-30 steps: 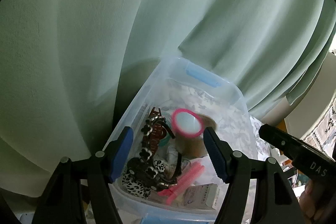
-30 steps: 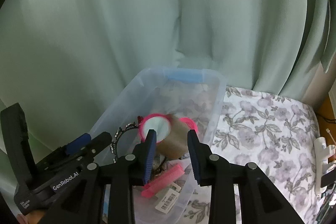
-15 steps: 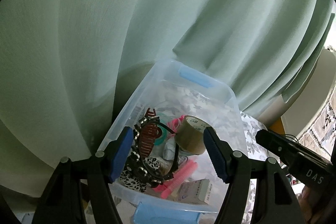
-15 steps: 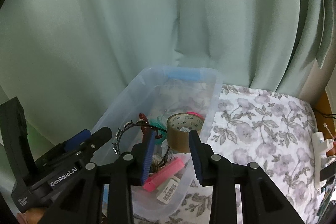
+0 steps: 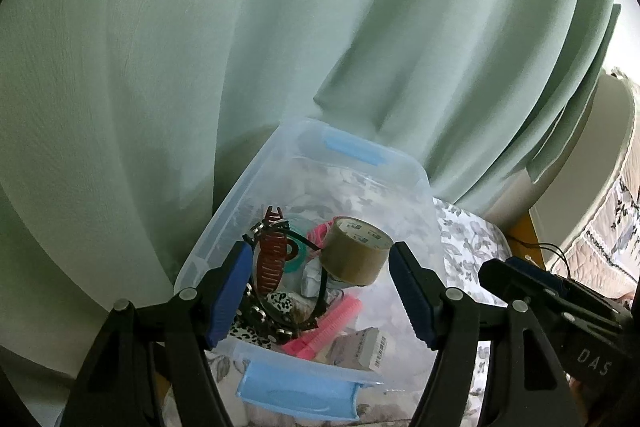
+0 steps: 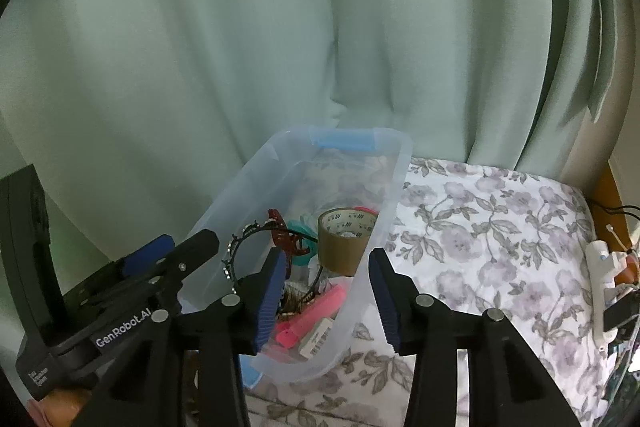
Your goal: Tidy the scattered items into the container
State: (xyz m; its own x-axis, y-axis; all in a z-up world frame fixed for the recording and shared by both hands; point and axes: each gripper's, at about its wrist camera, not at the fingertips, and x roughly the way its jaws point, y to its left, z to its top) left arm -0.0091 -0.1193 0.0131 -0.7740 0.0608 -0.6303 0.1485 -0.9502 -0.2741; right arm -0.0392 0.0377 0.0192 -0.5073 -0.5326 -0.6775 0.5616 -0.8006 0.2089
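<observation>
Drop step: your right hand-held gripper (image 6: 326,293) is opening with nothing between its pads, left hand-held gripper (image 5: 318,291) spread and empty, tape roll (image 6: 345,239) in the bin (image 6: 394,183) just ahead; next, seek leftovers on the bed (image 6: 500,235).

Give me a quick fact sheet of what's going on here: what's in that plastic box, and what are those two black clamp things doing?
container: clear plastic box with blue handles, on a flowered cloth
inside: roll of brown tape, pink comb, brown hair claw, beaded headband, small barcoded carton
left gripper: open, holding nothing, above the box
right gripper: jaws opening, nothing between the pads, over the box's near right wall
backdrop: pale green curtain
left outside the box: nothing in view
</observation>
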